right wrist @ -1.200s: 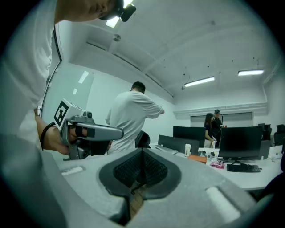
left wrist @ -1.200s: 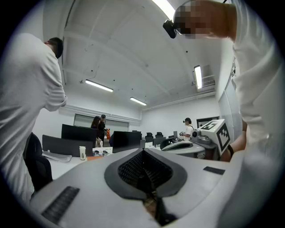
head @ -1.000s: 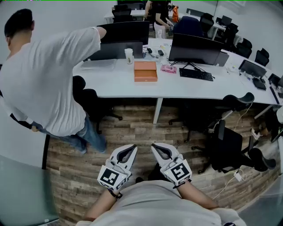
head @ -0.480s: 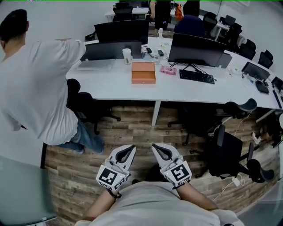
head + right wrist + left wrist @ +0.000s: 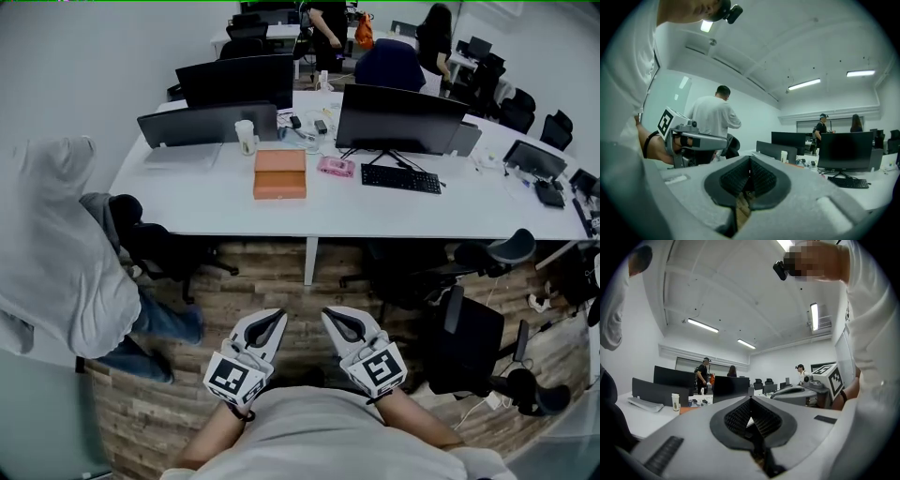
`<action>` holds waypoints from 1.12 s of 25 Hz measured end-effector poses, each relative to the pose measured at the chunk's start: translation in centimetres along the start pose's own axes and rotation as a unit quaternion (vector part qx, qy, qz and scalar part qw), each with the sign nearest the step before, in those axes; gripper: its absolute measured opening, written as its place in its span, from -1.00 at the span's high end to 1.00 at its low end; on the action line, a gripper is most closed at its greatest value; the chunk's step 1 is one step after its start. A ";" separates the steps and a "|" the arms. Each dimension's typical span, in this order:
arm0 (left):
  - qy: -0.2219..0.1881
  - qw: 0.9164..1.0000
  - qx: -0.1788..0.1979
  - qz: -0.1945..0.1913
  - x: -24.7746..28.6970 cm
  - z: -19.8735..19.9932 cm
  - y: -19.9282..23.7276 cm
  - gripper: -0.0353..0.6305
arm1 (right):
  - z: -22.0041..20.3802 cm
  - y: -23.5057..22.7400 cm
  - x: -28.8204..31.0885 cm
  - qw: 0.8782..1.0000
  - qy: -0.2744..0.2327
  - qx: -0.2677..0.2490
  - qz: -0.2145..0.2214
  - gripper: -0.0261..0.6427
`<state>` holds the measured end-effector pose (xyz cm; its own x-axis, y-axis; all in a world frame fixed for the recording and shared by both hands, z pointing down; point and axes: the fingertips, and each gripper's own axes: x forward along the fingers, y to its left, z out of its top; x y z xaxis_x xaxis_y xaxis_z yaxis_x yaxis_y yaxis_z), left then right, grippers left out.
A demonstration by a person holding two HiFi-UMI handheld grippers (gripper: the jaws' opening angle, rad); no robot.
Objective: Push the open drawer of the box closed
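Observation:
An orange box [image 5: 279,174] lies on the white desk [image 5: 216,202] far ahead of me. A seam crosses its top, and the nearer part looks like a drawer pulled out toward me. My left gripper [image 5: 273,319] and right gripper [image 5: 337,318] are held side by side close to my body, over the wood floor and well short of the desk. Both are shut with nothing between their fingers. In the left gripper view the left gripper [image 5: 751,402] has its pads together, and a sliver of the orange box [image 5: 685,409] shows beyond. The right gripper [image 5: 749,161] is likewise shut in its own view.
A person in a white shirt [image 5: 56,262] bends at the left beside a black chair [image 5: 155,248]. On the desk are a paper cup [image 5: 246,137], black monitors [image 5: 398,117], a keyboard [image 5: 401,178] and a pink item [image 5: 335,167]. More chairs [image 5: 469,328] stand at the right.
The desk and the orange box have come nearer and slid left in the head view. The person in white has shifted to the left edge and bent down. Both grippers stay shut.

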<state>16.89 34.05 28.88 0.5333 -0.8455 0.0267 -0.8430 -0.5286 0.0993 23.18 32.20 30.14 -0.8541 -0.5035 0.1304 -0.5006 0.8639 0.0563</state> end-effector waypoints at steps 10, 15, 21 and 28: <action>0.005 1.000 0.003 -0.014 4.8 -0.6 2.8 0.90 | -1.4 -5.2 2.0 1.000 0.001 0.003 -0.017 0.92; 0.002 1.000 -0.006 -0.021 6.3 -0.1 5.3 0.90 | -1.4 -6.5 4.3 1.000 0.004 0.002 -0.027 0.92; -0.001 0.999 -0.011 -0.035 7.1 -0.1 10.0 0.90 | -1.2 -7.2 8.8 0.999 0.013 0.009 -0.037 0.92; 0.007 0.998 -0.006 -0.058 7.4 0.3 17.6 0.90 | -0.7 -7.3 17.1 0.999 0.013 0.008 -0.052 0.92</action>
<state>5.96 18.49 30.49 0.6286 -0.7772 0.0277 -0.7743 -0.6222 0.1154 12.33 17.28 32.66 -0.7935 -0.5896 0.1507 -0.5888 0.8064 0.0542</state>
